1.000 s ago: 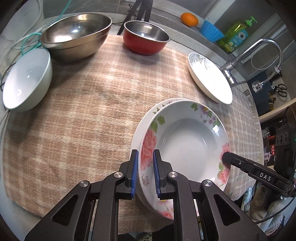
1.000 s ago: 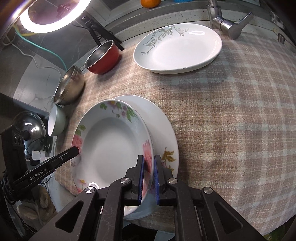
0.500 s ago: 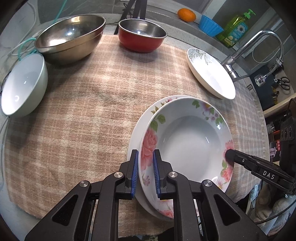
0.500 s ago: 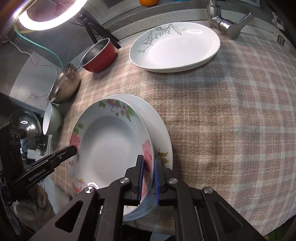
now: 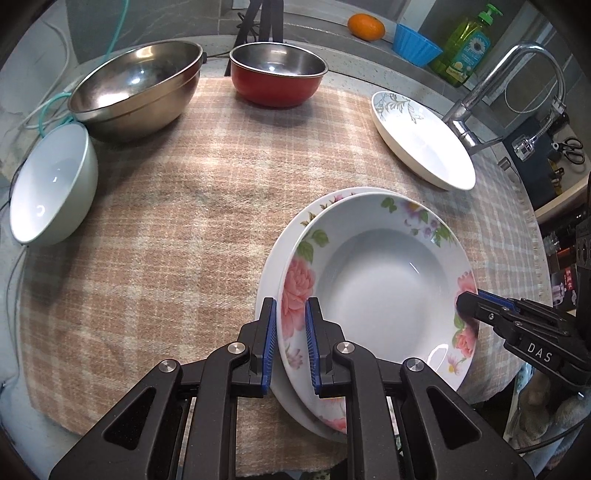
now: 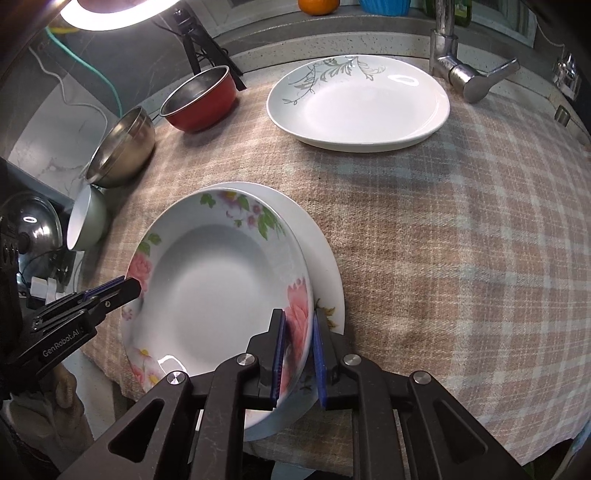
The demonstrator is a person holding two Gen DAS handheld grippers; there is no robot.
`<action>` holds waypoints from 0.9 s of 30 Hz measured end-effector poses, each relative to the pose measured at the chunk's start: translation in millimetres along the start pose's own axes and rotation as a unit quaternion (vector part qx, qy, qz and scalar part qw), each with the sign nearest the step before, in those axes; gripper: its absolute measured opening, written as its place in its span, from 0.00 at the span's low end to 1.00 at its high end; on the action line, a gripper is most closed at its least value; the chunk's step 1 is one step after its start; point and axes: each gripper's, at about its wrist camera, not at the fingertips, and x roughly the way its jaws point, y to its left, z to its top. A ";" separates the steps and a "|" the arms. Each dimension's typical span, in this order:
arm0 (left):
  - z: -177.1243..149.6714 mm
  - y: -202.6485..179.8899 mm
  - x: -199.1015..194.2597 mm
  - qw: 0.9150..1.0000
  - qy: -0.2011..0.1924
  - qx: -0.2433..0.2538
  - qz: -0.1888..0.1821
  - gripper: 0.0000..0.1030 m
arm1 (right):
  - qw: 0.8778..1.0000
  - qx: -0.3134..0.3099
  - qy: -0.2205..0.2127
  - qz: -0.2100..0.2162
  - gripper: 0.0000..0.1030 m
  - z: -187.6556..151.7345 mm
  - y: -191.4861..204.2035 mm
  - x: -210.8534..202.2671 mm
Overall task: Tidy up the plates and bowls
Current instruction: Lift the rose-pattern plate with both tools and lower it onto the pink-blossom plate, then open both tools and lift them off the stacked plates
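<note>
A deep plate with pink roses (image 5: 380, 291) (image 6: 218, 291) rests on a flatter white plate (image 5: 275, 258) (image 6: 325, 258) on the checked cloth. My left gripper (image 5: 290, 325) straddles the rose plate's left rim, jaws a little apart around it. My right gripper (image 6: 299, 336) straddles the opposite rim the same way; it shows in the left wrist view (image 5: 469, 299). A white plate with grey leaves (image 5: 421, 151) (image 6: 358, 103) lies farther back.
A white bowl (image 5: 51, 188), a steel bowl (image 5: 136, 88) and a red bowl (image 5: 277, 77) stand along the far left. A tap (image 5: 491, 88) (image 6: 461, 74), soap bottle (image 5: 465, 40), blue cup (image 5: 413, 40) and orange (image 5: 365, 26) are at the back.
Both grippers' jaws have opened slightly around the rose plate's rims. The rose plate has settled lower onto the white plate, and both cameras have pulled back a little.
</note>
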 end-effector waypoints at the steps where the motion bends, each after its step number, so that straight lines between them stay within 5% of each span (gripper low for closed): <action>1: -0.2 -0.1 0.0 1.000 -0.001 0.000 0.001 0.13 | 1.000 -0.003 -0.002 -0.004 0.15 -0.1 1.6 0.1; 5: -1.0 1.7 -1.1 1.000 0.000 -0.001 -0.001 0.13 | 1.000 -0.002 -0.003 0.001 0.23 0.0 3.2 -0.1; 27: 32.6 -12.6 -21.2 0.999 -0.028 0.007 -0.035 0.14 | 0.996 0.045 -0.077 0.019 0.23 20.5 -39.1 -40.0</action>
